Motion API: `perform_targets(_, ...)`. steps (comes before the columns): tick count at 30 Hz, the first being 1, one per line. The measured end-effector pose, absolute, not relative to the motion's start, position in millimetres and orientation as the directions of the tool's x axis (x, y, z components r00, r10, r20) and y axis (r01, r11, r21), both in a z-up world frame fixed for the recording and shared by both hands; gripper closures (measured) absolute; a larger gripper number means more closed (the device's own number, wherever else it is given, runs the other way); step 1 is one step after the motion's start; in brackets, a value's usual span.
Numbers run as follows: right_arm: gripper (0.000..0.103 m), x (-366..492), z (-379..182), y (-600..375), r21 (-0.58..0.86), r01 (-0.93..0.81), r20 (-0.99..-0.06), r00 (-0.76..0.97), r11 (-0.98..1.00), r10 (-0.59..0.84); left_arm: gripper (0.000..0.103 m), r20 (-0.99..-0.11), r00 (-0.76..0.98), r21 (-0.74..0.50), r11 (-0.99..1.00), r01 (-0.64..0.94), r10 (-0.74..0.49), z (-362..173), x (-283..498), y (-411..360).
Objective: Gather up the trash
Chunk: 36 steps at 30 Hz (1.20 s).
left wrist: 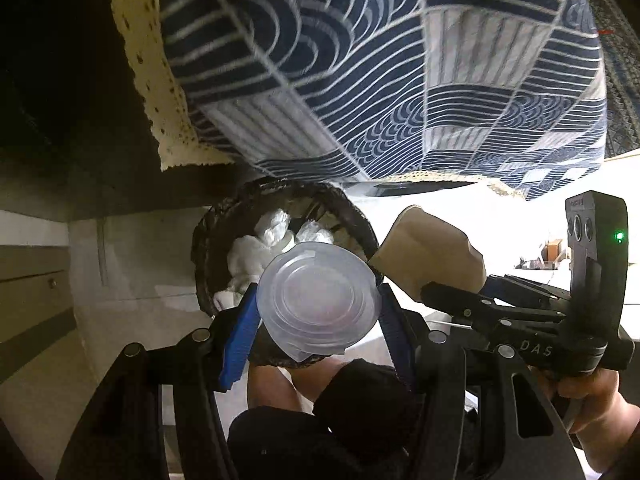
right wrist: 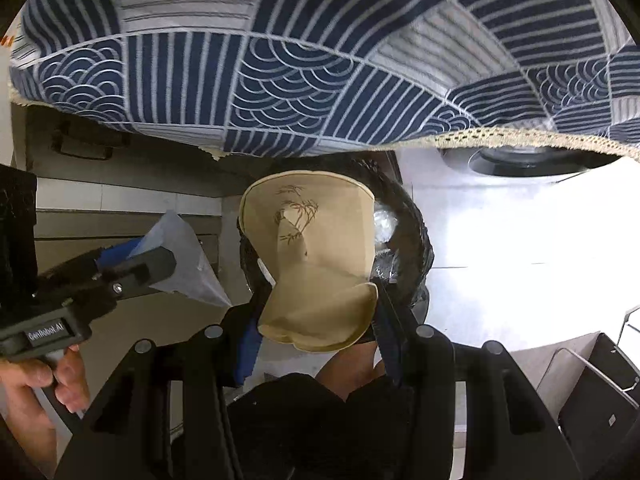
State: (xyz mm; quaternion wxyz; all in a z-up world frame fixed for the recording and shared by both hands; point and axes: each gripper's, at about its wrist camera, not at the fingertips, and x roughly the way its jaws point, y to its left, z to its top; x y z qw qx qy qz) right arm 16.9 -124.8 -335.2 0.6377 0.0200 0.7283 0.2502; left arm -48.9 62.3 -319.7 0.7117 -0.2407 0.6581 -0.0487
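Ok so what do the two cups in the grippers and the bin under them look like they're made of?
Clear cup: thin translucent plastic, glossy, with moulded rings on its base. Tan cup: paper by the look, matte, creased and crushed flat at one end, printed with a bamboo sketch. Bin: its rim is covered by a crinkled, shiny black liner, probably plastic film; what lies beneath is hidden.
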Motion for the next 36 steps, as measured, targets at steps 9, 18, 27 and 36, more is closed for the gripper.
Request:
perform_targets(9,0.034,33.0,-334.8,-132.4,0.421,-0.275,-0.906,-0.167,0.865,0.388,0.027,-0.921,0.102,-0.387,0.859,-0.336,-0.375,-336.3,-45.4,68.0)
perform_targets(18,0.034,39.6,-323.1,-141.6,0.427,-0.304,-0.904,-0.166,0.852,0.394,0.027,-0.930,0.128,-0.367,0.860,-0.356,-0.344,-321.2,-48.3,63.7)
perform_targets(27,0.034,30.5,-284.8,-151.5,0.416,-0.343,-0.908,-0.103,0.842,0.407,0.027,-0.938,0.173,-0.342,0.880,-0.331,-0.300,-282.8,-49.3,51.1)
perform_targets(36,0.024,30.2,-215.5,-175.9,0.418,-0.372,-0.883,0.046,0.828,0.467,0.027,-0.938,0.236,-0.317,0.903,-0.291,-0.253,-224.6,-53.0,36.2)
